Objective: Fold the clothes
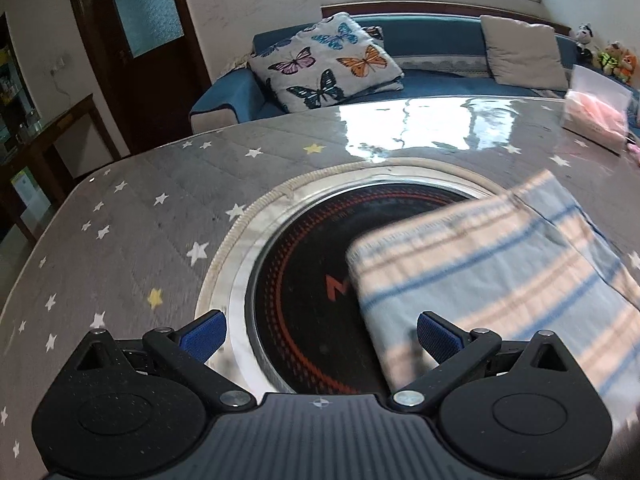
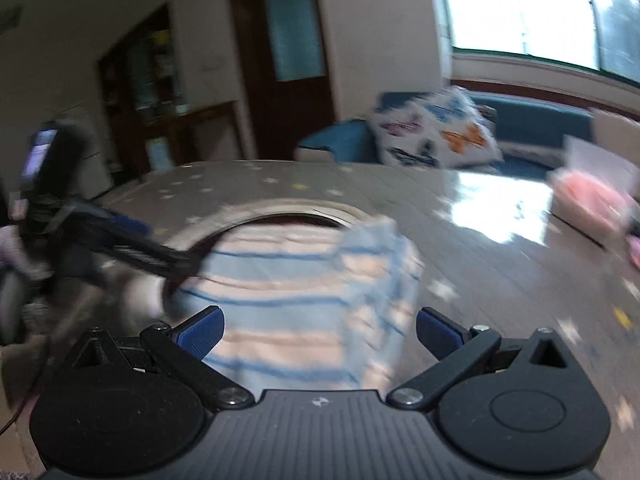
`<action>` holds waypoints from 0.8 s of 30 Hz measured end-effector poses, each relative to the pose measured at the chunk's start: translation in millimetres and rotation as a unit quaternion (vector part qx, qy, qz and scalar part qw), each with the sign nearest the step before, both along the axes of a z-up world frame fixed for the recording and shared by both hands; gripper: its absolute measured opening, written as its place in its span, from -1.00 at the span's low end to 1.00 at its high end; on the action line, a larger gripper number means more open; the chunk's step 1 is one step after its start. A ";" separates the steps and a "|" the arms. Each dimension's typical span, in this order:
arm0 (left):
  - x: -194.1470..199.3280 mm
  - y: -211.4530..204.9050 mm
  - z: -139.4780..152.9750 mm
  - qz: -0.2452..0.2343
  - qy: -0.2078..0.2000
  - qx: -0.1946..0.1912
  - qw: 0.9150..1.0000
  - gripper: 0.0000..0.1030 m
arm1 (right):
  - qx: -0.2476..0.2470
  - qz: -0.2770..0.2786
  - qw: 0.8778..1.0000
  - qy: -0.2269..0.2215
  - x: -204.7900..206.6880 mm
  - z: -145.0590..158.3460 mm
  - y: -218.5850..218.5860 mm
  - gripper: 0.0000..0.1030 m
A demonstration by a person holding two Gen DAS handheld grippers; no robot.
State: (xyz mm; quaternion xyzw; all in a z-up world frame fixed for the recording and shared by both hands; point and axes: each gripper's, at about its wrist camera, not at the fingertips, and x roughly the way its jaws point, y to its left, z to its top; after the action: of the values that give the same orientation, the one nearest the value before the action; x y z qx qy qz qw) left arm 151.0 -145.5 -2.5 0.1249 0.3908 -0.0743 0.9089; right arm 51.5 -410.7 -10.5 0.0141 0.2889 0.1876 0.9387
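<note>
A folded cloth with light blue, white and peach stripes point(image 1: 492, 272) lies on the table, partly over the round black cooktop point(image 1: 304, 280). In the left wrist view my left gripper point(image 1: 320, 338) is open and empty, the cloth's near corner by its right finger point(image 1: 438, 338). In the right wrist view the cloth point(image 2: 304, 292) lies just beyond my right gripper point(image 2: 318, 336), which is open and empty. The left gripper point(image 2: 132, 248) shows blurred at the left, its tip at the cloth's left edge.
The table has a grey star-print cover point(image 1: 120, 240) under clear plastic. A clear bag with pink contents point(image 1: 596, 116) sits at the far right of the table. A blue sofa with a butterfly pillow point(image 1: 324, 60) stands behind the table.
</note>
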 end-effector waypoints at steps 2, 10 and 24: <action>11.1 -0.3 -2.8 0.006 0.001 0.004 1.000 1.00 | -0.010 0.030 0.999 0.004 11.8 -0.9 13.1 1.00; 38.8 5.3 -19.5 0.020 0.016 0.016 1.000 1.00 | -0.030 0.048 0.997 0.044 35.2 -36.9 23.1 1.00; 56.7 -14.0 -2.6 -0.003 -0.004 0.005 1.000 1.00 | -0.062 0.095 0.993 0.019 71.6 -4.0 25.2 1.00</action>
State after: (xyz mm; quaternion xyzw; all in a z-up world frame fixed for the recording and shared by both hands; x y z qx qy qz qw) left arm 207.7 -159.5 -5.1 0.1308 0.3869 -0.0747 0.9097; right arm 123.1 -385.5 -14.5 -0.0681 0.3181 0.2578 0.9098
